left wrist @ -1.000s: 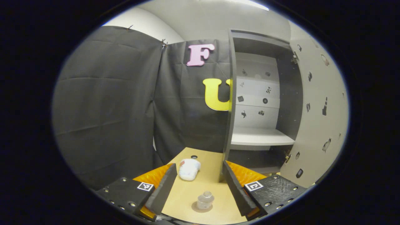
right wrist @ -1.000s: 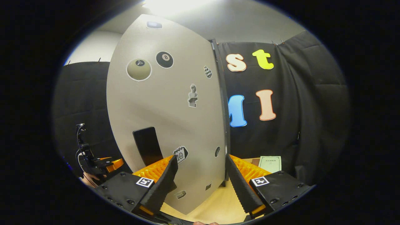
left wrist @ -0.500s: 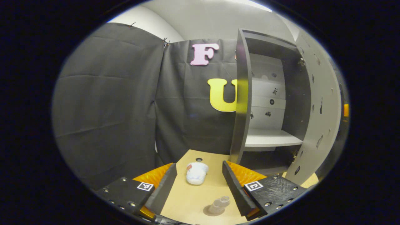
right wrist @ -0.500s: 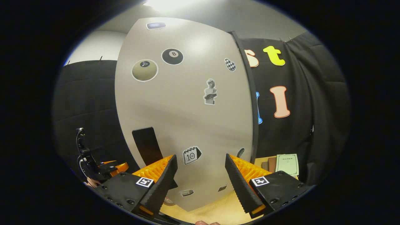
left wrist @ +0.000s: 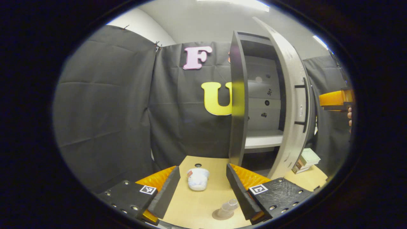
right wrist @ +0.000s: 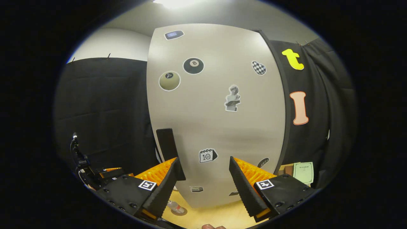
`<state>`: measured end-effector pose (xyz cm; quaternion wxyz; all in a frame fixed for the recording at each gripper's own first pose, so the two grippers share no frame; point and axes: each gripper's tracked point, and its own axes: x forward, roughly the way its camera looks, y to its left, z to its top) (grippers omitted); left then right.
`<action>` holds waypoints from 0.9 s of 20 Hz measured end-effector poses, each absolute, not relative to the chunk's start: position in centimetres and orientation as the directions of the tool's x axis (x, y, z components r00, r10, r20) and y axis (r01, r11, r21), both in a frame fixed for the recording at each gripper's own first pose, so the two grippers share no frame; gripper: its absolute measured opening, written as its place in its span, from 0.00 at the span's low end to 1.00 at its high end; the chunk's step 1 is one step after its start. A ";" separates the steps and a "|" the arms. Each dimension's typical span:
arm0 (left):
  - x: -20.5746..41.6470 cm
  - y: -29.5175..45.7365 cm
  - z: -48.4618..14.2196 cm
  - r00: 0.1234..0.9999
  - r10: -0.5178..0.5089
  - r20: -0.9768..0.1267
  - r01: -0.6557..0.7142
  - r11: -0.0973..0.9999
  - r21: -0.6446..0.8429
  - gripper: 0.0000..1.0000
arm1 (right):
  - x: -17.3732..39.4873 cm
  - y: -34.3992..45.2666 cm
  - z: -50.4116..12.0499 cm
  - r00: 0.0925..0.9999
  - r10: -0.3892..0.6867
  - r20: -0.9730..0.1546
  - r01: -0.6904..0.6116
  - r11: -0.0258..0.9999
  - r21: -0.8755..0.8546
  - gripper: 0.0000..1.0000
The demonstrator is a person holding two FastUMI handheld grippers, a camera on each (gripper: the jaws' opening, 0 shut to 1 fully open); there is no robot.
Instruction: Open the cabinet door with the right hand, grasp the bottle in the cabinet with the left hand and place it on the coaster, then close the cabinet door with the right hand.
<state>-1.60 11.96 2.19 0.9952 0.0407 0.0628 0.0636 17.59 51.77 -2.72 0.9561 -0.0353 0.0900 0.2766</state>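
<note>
A small clear bottle (left wrist: 227, 207) stands on a round brown coaster (left wrist: 218, 216) on the wooden table, near my left gripper's right finger. My left gripper (left wrist: 202, 167) is open and empty above the table. The grey cabinet (left wrist: 239, 95) has its door (left wrist: 290, 105) partly swung in, and a white shelf (left wrist: 263, 139) shows in the gap. In the right gripper view the door's stickered front (right wrist: 219, 121) with its dark handle (right wrist: 167, 144) is close ahead. My right gripper (right wrist: 203, 160) is open in front of it. The bottle (right wrist: 175, 207) shows low beside the door.
A white container (left wrist: 197, 179) lies on the table (left wrist: 190, 206) ahead of my left gripper. Books (left wrist: 306, 157) are stacked right of the cabinet, and a pale booklet (right wrist: 303, 171) is propped beyond the door. Black cloth walls close the booth. The left gripper (right wrist: 95, 175) shows at far left.
The cabinet door has swung a good way toward shut, with my right gripper following its front. My left gripper stayed open over the table, turning slightly.
</note>
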 end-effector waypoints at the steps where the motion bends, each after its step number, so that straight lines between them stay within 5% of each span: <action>1: -1.6 11.5 2.4 0.987 0.110 -0.118 -0.101 0.992 0.080 0.89 | 17.8 51.5 -2.6 0.840 0.510 -0.186 -0.522 0.853 -0.019 0.98; 18: -3.2 3.3 6.8 0.997 0.022 -0.075 -0.018 0.998 0.056 0.90 | 16.3 34.0 -1.5 0.950 0.287 -0.126 -0.297 0.952 -0.069 0.98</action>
